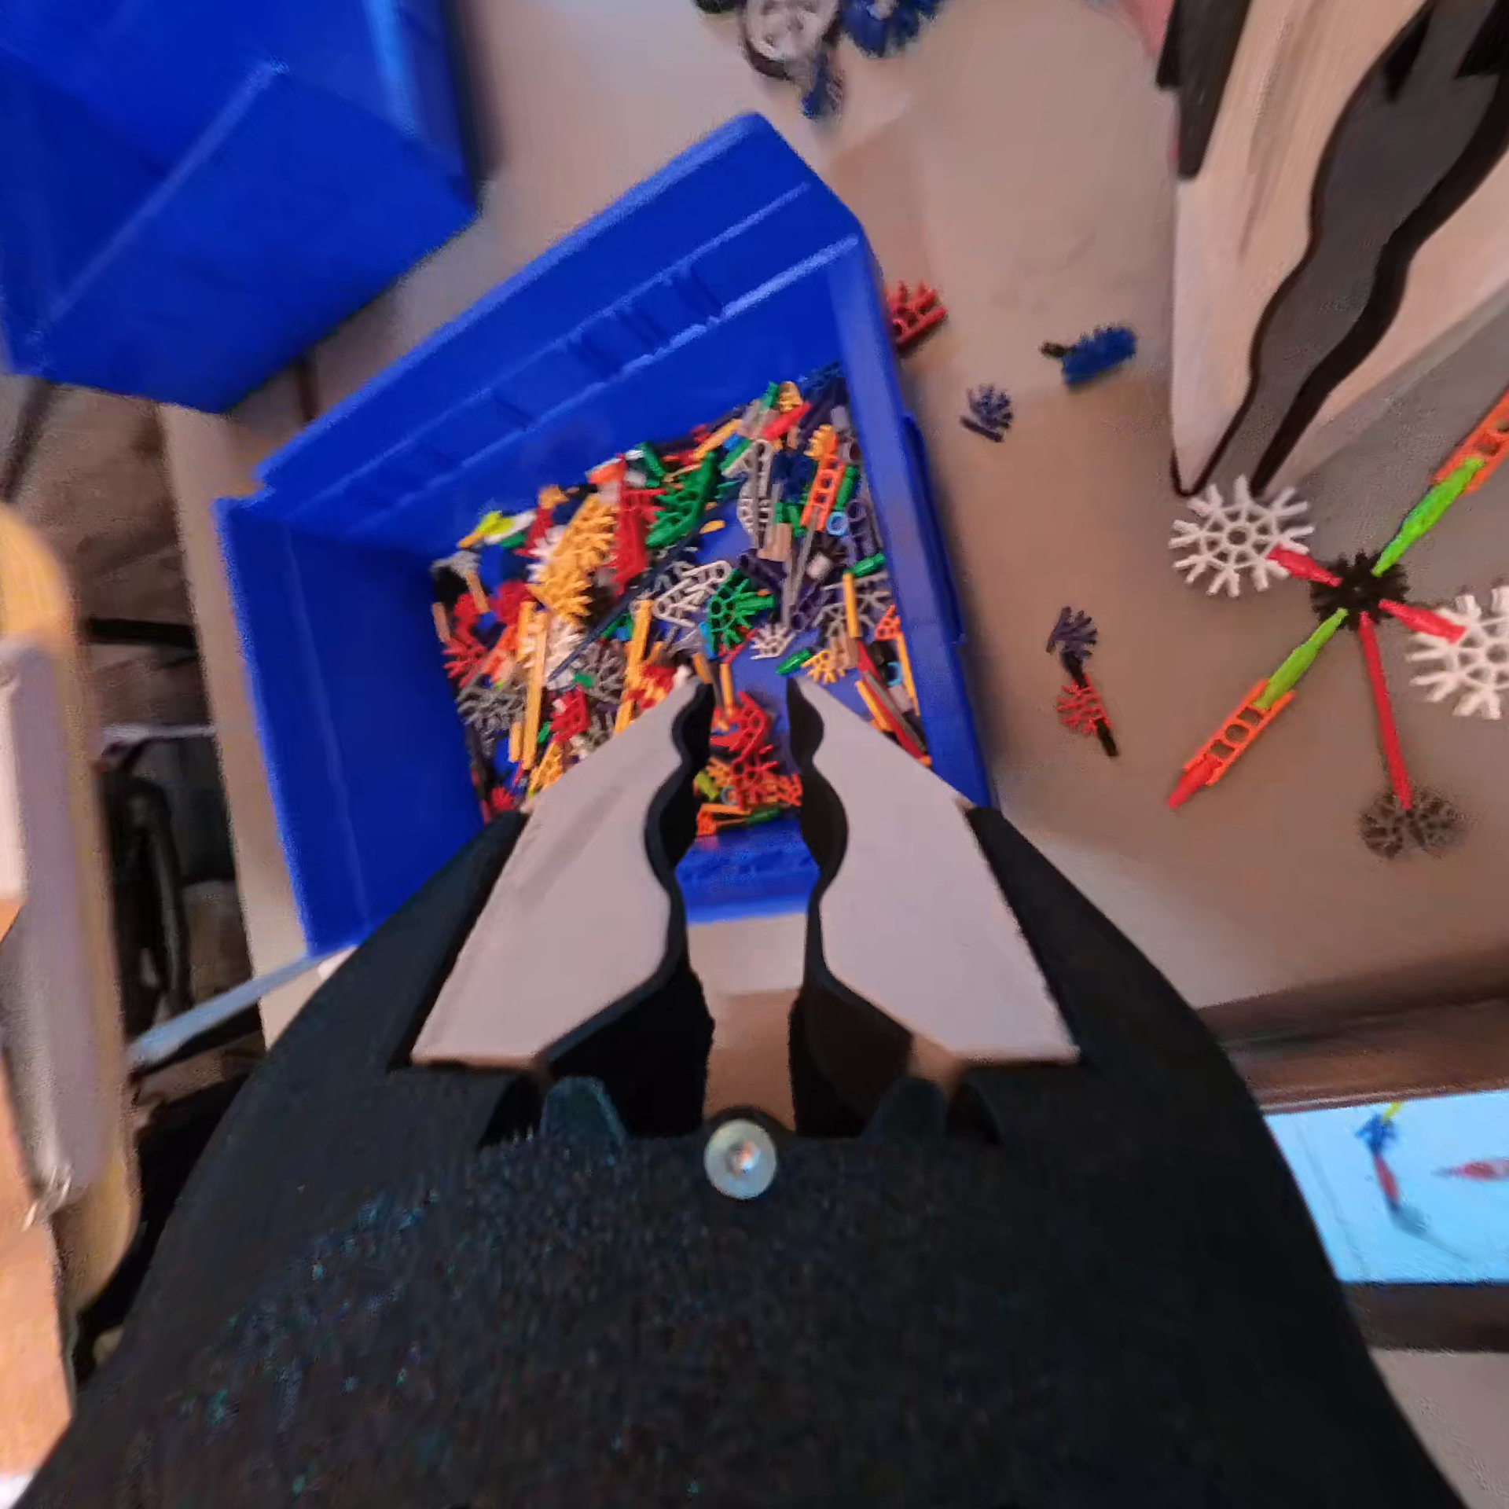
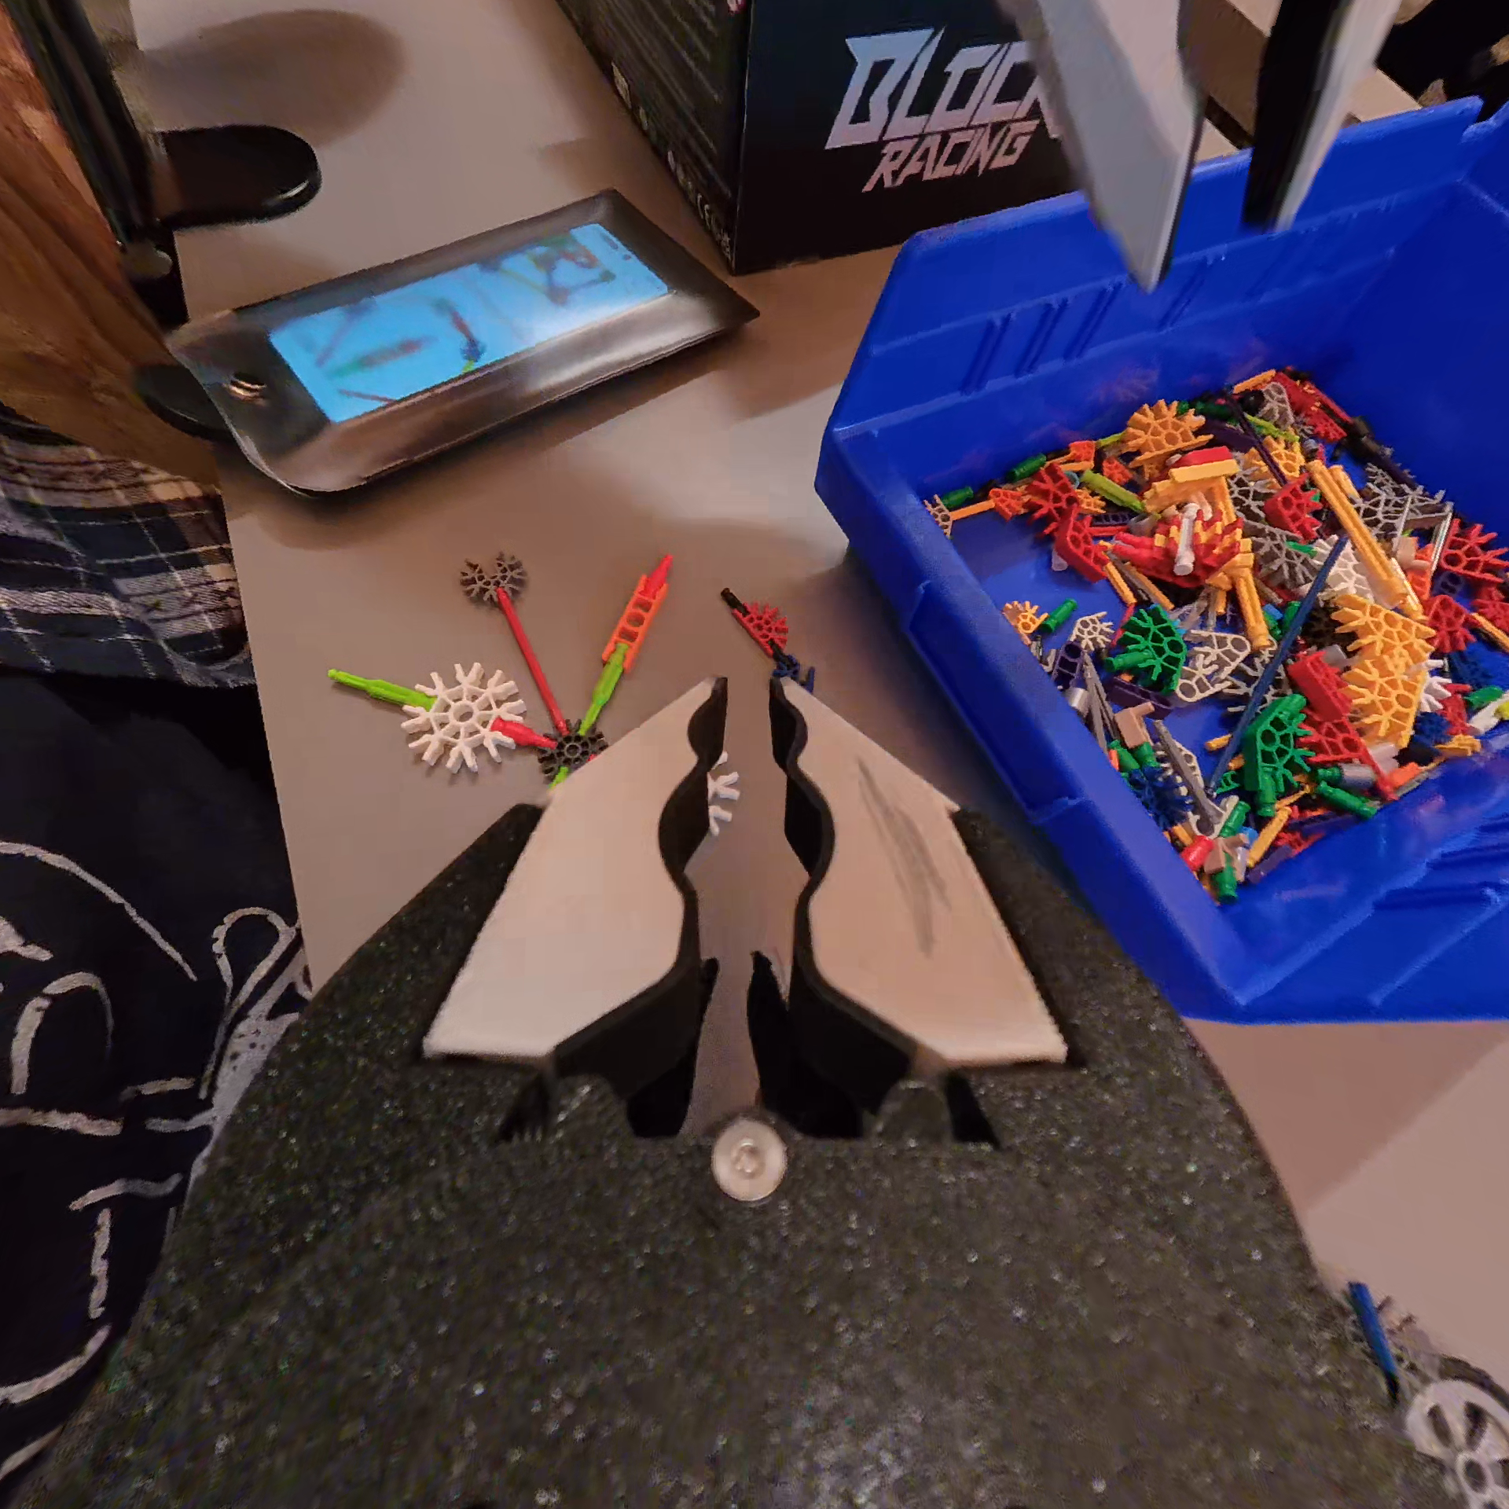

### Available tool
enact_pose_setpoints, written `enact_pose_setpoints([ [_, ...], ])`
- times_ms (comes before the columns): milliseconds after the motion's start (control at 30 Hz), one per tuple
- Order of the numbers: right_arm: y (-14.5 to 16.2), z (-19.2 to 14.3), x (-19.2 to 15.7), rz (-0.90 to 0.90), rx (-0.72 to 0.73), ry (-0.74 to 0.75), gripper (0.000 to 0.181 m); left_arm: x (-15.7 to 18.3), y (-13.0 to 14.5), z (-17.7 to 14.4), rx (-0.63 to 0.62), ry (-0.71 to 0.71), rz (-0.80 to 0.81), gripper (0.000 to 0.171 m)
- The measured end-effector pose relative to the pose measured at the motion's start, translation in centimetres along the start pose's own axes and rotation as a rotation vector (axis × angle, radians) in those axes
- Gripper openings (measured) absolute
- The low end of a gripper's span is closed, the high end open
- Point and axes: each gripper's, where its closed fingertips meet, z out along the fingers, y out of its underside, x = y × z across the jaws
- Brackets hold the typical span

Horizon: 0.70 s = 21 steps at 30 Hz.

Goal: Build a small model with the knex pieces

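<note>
Left tongs (image 1: 743, 694), jaws narrowly parted and empty, hang over the mixed plastic pieces (image 1: 678, 604) in the blue bin (image 1: 343, 694). Right tongs (image 2: 747, 686), also narrowly parted, seemingly empty, hover just above the rod-and-snowflake assembly (image 2: 523, 702); beyond, a phone (image 2: 457, 335).

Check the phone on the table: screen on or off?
On. The phone lies flat on the table, its screen glowing light blue with a picture of coloured rods; the left wrist view shows the same lit screen.
</note>
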Motion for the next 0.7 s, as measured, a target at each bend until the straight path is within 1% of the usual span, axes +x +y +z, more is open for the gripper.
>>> enact_pose_setpoints([
  [100,0.0,-0.6,0.2,0.009,0.020,0.008,0.010,0.1,0.7,3.8,-0.116,0.138,0.041,0.017],
  [167,0.0,-0.9,0.3,0.020,0.037,0.005,0.010,0.0,1.4,6.1,-0.176,0.192,0.057,0.017],
  [267,0.2,-1.1,0.2,0.033,0.055,0.001,0.010,0.4,2.7,8.4,-0.263,0.290,0.067,0.017],
  [367,0.4,-1.2,0.1,0.042,0.069,-0.010,0.010,1.4,4.0,9.5,-0.341,0.389,0.080,0.017],
  [500,0.5,-1.3,-0.1,0.046,0.081,-0.023,0.010,1.5,5.0,10.8,-0.412,0.430,0.086,0.018],
  [567,0.6,-1.3,-0.1,0.049,0.085,-0.027,0.010,1.1,5.5,11.1,-0.449,0.421,0.096,0.018],
  [700,0.6,-1.3,-0.1,0.055,0.100,-0.037,0.010,1.0,5.4,11.4,-0.464,0.437,0.113,0.017],
])
